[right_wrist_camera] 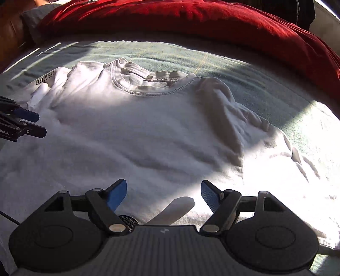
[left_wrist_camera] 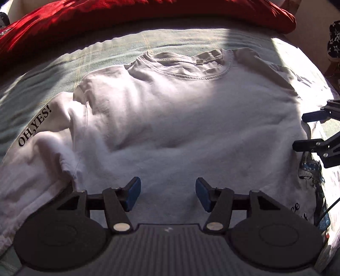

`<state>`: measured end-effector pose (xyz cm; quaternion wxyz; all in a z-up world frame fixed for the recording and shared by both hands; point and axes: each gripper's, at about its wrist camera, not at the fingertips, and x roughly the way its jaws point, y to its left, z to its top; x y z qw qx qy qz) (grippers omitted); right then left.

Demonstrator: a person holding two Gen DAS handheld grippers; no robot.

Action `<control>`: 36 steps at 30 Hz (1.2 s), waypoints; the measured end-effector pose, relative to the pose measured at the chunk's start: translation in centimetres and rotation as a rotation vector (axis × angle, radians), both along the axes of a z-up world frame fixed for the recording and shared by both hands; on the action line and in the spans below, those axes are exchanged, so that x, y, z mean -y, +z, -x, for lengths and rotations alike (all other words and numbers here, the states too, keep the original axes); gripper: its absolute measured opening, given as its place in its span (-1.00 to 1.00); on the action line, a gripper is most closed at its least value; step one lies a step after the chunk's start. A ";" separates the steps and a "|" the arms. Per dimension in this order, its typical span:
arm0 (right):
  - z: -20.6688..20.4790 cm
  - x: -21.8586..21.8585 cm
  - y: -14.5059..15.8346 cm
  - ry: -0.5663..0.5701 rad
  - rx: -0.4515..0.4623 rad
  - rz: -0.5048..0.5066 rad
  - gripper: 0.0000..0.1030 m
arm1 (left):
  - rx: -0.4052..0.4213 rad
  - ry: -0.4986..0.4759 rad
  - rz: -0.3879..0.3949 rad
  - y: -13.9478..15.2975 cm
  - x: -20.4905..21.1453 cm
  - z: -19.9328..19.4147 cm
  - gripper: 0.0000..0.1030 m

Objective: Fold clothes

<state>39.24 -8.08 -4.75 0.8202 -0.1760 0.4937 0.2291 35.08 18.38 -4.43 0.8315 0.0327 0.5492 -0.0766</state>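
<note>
A white T-shirt (left_wrist_camera: 170, 118) lies spread flat on a pale green bedsheet (left_wrist_camera: 53, 70), collar (left_wrist_camera: 182, 63) away from the camera and toward the red blanket (left_wrist_camera: 127, 14) beyond the shirt. Both sleeves look partly turned in over the body of the shirt, the one printed "OH,YES!" less neatly, though I cannot tell whether these are deliberate folds. The body itself shows no fold across it, so most of the folding is left. The left gripper (left_wrist_camera: 167, 194) hovers over the near hem with its fingers wide apart and empty; the right gripper (right_wrist_camera: 163, 194) does the same, gaping and holding nothing.
</note>
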 end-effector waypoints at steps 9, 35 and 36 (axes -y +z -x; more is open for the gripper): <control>1.8 0.8 -1.1 -0.064 -0.028 -0.027 1.00 | -0.017 0.043 0.027 -0.8 -3.0 5.8 0.36; 4.2 2.2 -2.4 -0.243 0.108 -0.098 1.00 | 0.046 -0.027 0.232 -1.2 -5.7 5.4 0.65; 4.2 2.2 -2.2 -0.245 0.106 -0.103 1.00 | 0.037 -0.027 0.236 -1.2 -5.9 5.9 0.67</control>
